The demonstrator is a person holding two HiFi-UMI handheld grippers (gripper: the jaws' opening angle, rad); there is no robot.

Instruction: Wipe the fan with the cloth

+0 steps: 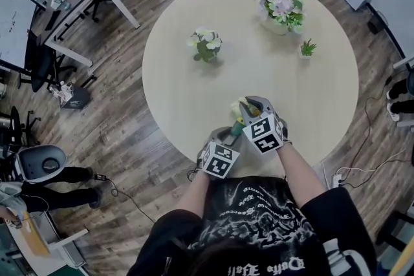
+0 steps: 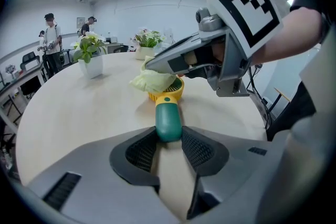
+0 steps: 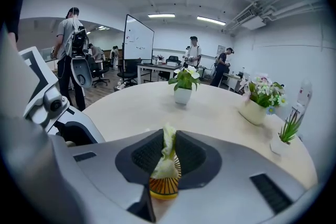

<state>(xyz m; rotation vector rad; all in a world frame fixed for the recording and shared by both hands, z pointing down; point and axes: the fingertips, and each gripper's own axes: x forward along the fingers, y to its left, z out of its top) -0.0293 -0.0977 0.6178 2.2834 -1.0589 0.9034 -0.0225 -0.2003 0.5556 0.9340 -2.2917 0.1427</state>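
Towards the far left edge of your round, pale wooden table [image 1: 181, 100] stands a small white pot of white flowers [image 1: 206, 45], well apart from your hands.

Close to the near edge, your left gripper [image 2: 169, 145] reaches forward and down. Its two dark ribbed pads are partly closed and press on both sides of the handle of a small plastic hand fan [image 2: 168, 113]. That handle is dark green and rounded, and its lower end sits squarely between the pads. The fan runs away from you towards the middle of the table. Its round yellow grille head [image 2: 173, 95] is down at the table top, just inside the near edge.

A pale green, crumpled cloth [image 3: 167, 157] lies on the left part of that grille and covers some of it. Your right gripper [image 3: 168, 153] comes in from the right, above the fan head. Its jaws are nearly together and pinch a fold of the cloth, which stands up between the pads and bunches out below them onto the yellow grille. From the head view the right gripper [image 1: 249, 108] sits just ahead of the left gripper [image 1: 230, 136], and their marker cubes are almost side by side.

Towards the far right edge stands a wide pale bowl of pink and white flowers [image 1: 282, 8]. Nearer you and further right, a tiny white pot holds a spiky green plant [image 1: 307, 48].
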